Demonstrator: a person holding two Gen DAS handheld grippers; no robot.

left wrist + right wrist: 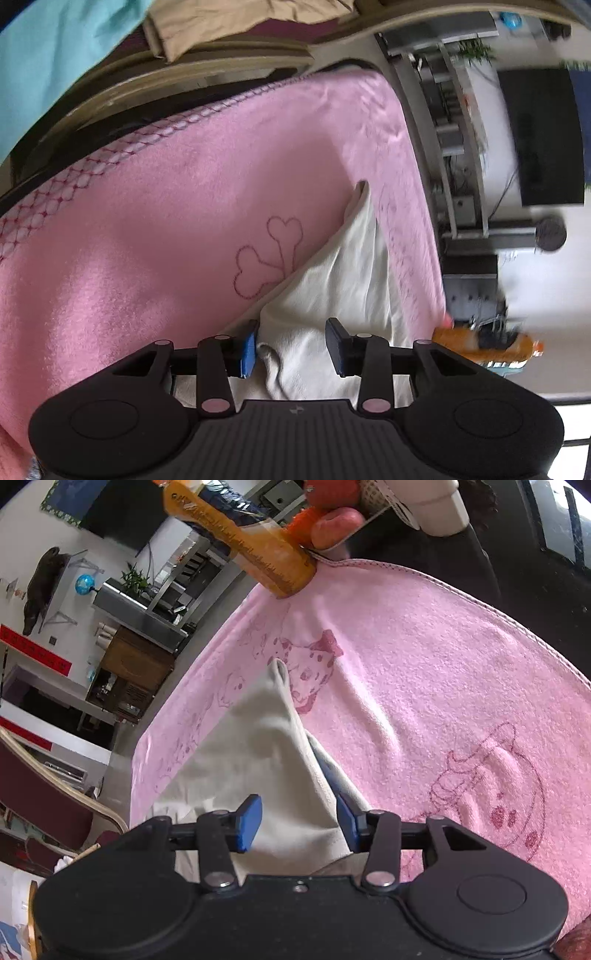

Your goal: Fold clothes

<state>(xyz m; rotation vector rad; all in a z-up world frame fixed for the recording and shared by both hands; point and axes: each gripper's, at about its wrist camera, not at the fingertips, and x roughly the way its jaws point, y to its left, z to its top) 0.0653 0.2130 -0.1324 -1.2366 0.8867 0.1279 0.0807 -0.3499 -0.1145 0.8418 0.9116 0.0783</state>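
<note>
Garment lying on the spread blanket

The garment [332, 280] is lying on the blanket [147, 206], running away to a narrow tip; the bottle [251, 546] is resting at the blanket's far edge, with folded clothes [221, 26] sitting beyond.

The towel [166, 221] is pink, with dark-pink stitched hearts and a criss-cross border; spotted dogs are printed on it. The cloth [258, 746] is cream. Black grippers carry blue pads [249, 821]. The bottle [240, 535] is orange.
</note>
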